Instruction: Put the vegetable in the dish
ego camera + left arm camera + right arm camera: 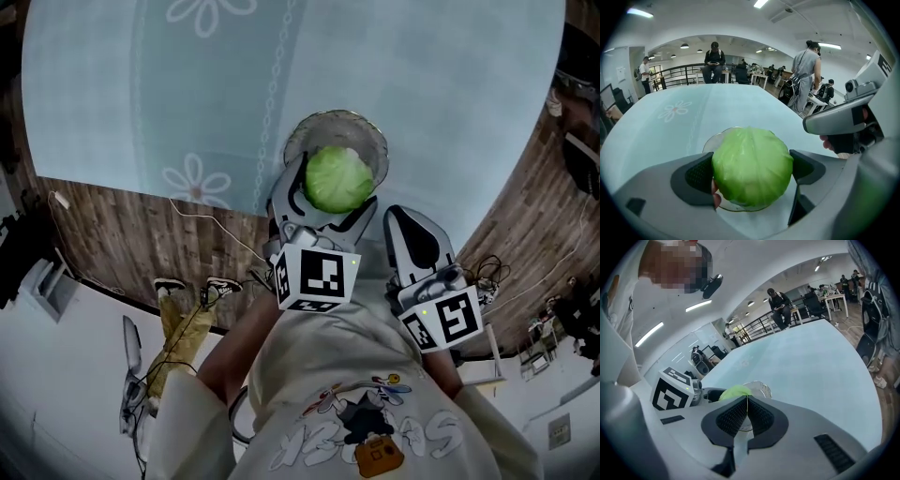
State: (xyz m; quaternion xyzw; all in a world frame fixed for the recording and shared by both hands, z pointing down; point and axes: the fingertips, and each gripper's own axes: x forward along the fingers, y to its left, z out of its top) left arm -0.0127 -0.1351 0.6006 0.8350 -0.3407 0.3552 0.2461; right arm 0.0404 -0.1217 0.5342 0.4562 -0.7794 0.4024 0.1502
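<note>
A round green cabbage is held between the jaws of my left gripper, which is shut on it. In the left gripper view the cabbage fills the gap between the dark pads and hangs over a clear glass dish. The dish sits on the pale blue tablecloth, its near part hidden by the cabbage. My right gripper is beside the left one, to its right, shut with nothing in it; its pads meet. From there the cabbage and dish show just beyond.
The pale blue tablecloth with white flower prints covers the table. Wooden floor lies along the table's near edge, with a cable and a pair of shoes. Several people stand and sit at the far side of the room.
</note>
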